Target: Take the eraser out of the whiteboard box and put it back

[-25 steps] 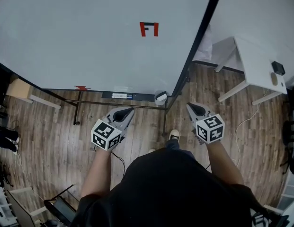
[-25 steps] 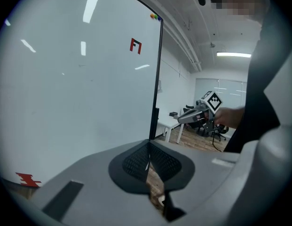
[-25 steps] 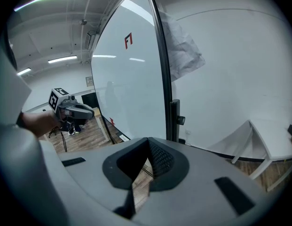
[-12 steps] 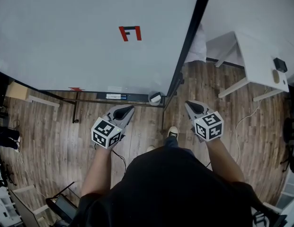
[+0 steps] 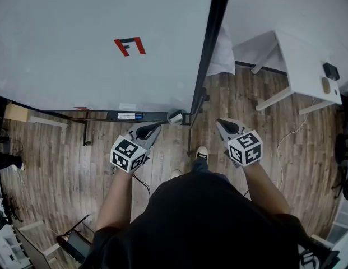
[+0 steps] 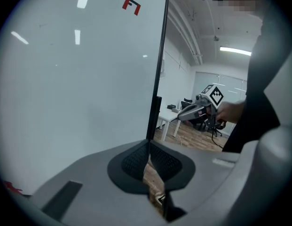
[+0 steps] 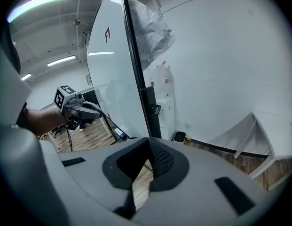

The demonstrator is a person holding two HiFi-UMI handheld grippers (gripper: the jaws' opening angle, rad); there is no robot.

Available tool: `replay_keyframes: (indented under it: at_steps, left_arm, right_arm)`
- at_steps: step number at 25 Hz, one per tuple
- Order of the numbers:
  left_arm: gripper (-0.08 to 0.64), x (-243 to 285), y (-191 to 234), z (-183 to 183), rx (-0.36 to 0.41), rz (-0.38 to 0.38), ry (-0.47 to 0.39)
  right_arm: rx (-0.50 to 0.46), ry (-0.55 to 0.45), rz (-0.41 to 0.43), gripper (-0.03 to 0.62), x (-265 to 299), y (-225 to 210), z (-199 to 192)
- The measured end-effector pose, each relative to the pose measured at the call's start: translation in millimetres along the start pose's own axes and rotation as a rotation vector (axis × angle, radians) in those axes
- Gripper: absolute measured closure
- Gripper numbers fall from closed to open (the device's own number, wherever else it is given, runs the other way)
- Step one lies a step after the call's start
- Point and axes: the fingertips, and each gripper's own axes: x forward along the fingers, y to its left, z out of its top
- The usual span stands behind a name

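Note:
A large whiteboard (image 5: 95,43) with a red mark (image 5: 129,46) stands ahead of me. Its marker tray (image 5: 129,116) runs along the bottom edge. A small pale box (image 5: 175,117) sits at the tray's right end; what is inside is too small to make out, and I see no eraser. My left gripper (image 5: 156,126) hangs shut and empty just below the tray, a little left of the box. My right gripper (image 5: 219,123) is shut and empty too, right of the board's black frame (image 5: 210,43). In the gripper views, the left gripper (image 6: 148,143) and the right gripper (image 7: 148,141) have tips that meet.
A white desk (image 5: 302,66) with a small black object (image 5: 330,72) stands at the right by the wall. A white bag (image 5: 221,52) hangs behind the board's edge. My shoe (image 5: 202,153) is on the wooden floor between the grippers. Cables lie at the right.
The whiteboard and its tray have slid left in the head view. Both grippers have come closer to the tray and sunk a little. Both stay shut.

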Motion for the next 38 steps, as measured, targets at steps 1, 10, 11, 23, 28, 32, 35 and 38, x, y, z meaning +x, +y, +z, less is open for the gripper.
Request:
replay_keyframes:
  at_steps: [1, 10, 11, 23, 28, 32, 35, 38]
  left_arm:
    - [0.545, 4.4, 0.0, -1.2, 0.002, -0.003, 0.008]
    - [0.495, 38.9, -2.2, -19.1, -0.005, -0.031, 0.084]
    - [0.491, 41.9, -2.5, -20.5, -0.005, -0.034, 0.090]
    - [0.449, 73.5, 1.1, -33.0, 0.020, -0.051, 0.154]
    - [0.445, 85.4, 2.4, -33.9, 0.038, -0.053, 0.168]
    - [0.433, 93.2, 3.8, -38.1, 0.039, -0.060, 0.185]
    - [0.433, 99.3, 7.4, -39.6, 0.029, -0.066, 0.185]
    - [0.428, 105.3, 13.8, -42.3, 0.030, -0.063, 0.199]
  right_arm:
    - [0.002, 0.003, 0.001, 0.597, 0.2, -2.2, -1.3]
    - [0.028, 0.016, 0.000, 0.597, -0.5, -19.9, -11.4]
    - [0.030, 0.018, 0.001, 0.597, 0.0, -21.2, -12.9]
    - [0.049, 0.049, 0.009, 0.597, 7.9, -31.5, -32.1]
    - [0.053, 0.061, 0.013, 0.597, 11.9, -35.6, -36.9]
    - [0.057, 0.067, 0.018, 0.597, 14.5, -37.4, -38.0]
    - [0.057, 0.076, 0.020, 0.597, 16.6, -39.1, -40.4]
    - [0.059, 0.083, 0.021, 0.597, 18.4, -40.2, -41.9]
